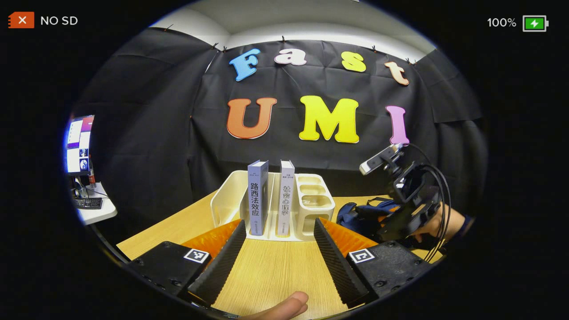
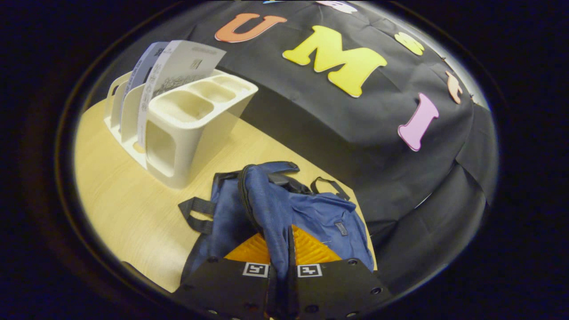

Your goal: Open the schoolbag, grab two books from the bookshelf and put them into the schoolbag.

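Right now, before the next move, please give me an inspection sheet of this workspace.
Surface: light wooden table, bare between the fingers.
Job's things: two upright grey books in the cream plastic bookshelf; blue fabric schoolbag lying beside it.
Clutter: nothing seen.
Grippers: left gripper open, facing the books; right gripper shut on a schoolbag fold.
Cables: black cables on the right gripper.
Surroundings: black cloth wall; monitor on a side desk.

Navy-blue schoolbag with black straps, cream bookshelf, grey-blue book, white book, pale wood-grain table
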